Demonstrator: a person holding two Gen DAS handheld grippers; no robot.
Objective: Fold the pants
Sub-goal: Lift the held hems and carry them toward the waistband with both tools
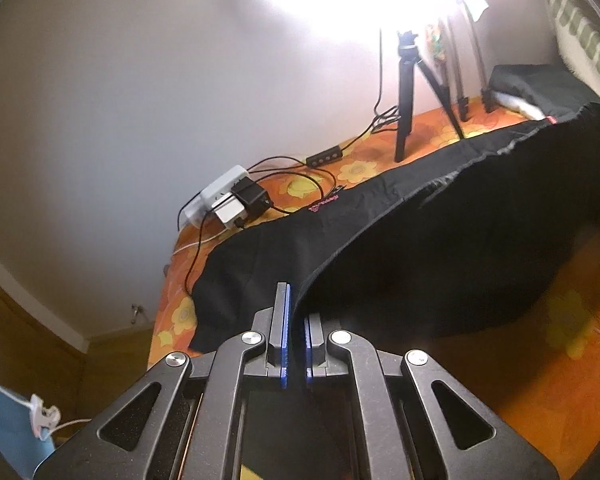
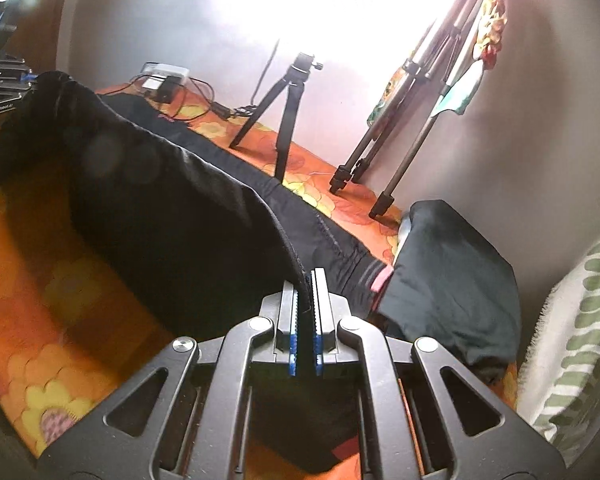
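left gripper (image 1: 296,312) clamped on fabric | right gripper (image 2: 306,292) clamped on fabric

Materials and finishes around the black pants

The pants (image 1: 440,248) are matt black woven cloth, smooth, with a stitched seam. They lie on a bedsheet (image 1: 520,380) of printed orange floral cloth, matt. Each gripper, left (image 1: 296,320) and right (image 2: 306,300), is matt black metal or hard plastic, which one cannot be told, with bright metal pivot screws and ribbed blue pads (image 2: 293,336). Behind the pants: a matt black tripod (image 1: 406,92) and a glossy white plastic power strip (image 1: 220,196). Beside the waistband: dark folded cloth (image 2: 452,280).
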